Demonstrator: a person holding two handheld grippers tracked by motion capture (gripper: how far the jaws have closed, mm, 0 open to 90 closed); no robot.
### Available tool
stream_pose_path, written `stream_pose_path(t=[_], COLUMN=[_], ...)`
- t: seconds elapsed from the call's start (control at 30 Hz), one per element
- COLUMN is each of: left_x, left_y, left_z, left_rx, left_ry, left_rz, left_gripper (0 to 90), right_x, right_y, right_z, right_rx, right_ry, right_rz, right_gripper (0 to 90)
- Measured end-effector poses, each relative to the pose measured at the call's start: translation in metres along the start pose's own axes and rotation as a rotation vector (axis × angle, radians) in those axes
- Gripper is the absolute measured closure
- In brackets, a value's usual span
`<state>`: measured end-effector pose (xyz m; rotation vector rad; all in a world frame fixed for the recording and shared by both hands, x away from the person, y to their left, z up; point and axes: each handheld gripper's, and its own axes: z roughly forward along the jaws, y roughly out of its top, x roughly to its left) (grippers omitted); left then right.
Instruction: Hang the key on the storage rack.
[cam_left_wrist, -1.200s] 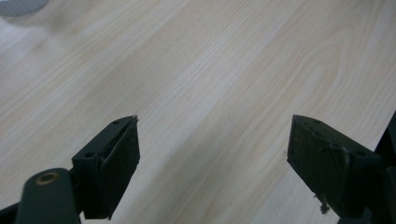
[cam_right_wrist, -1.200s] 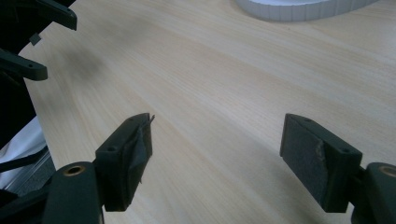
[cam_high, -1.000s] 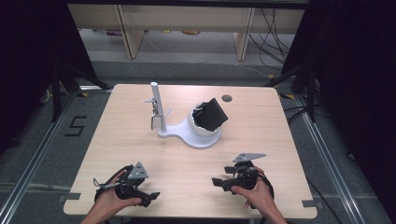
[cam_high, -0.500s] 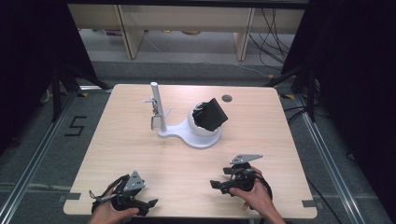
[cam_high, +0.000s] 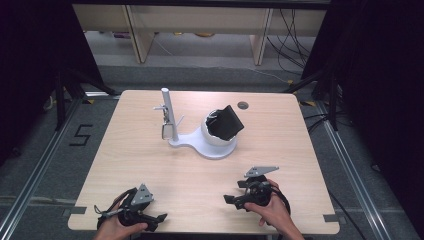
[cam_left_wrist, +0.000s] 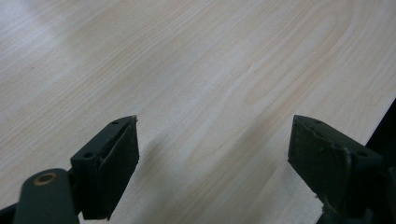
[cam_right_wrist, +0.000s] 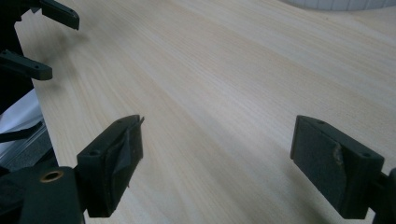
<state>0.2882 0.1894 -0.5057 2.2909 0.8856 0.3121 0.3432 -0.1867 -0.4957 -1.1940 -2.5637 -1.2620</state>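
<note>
Two grippers rest low at the near edge of the table (cam_high: 150, 165), both with jaws spread wide and nothing between them. Left gripper (cam_high: 152, 220) sits at the near-left corner, close to the front edge. Right gripper (cam_high: 232, 200) lies near the front right, well apart from it. Bare wood runs between them and the white stand (cam_high: 200, 145) at mid-table, which carries a black block (cam_high: 227, 122) tilted in its cup beside an upright post (cam_high: 167, 112).
</note>
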Motion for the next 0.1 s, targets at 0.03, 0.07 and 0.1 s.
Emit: stream_pose_path(t=[0.03, 0.07, 0.1], left_x=[-0.0003, 0.0007, 0.0011], left_y=[-0.0002, -0.0002, -0.0003], left_z=[0.0005, -0.0003, 0.0], left_rx=[-0.003, 0.002, 0.0], left_ry=[-0.001, -0.007, 0.0], left_rz=[-0.012, -0.002, -0.004], left_gripper=[16.0, 16.0, 16.0], right_x=[-0.0001, -0.0001, 0.0007], right_y=[0.0, 0.0, -0.0002], right_z=[0.0, 0.0, -0.0006], right_rx=[0.0, 0.0, 0.003], right_ry=[0.0, 0.0, -0.005], right_rz=[0.001, 0.001, 0.015], right_gripper=[17.9, 17.9, 17.9])
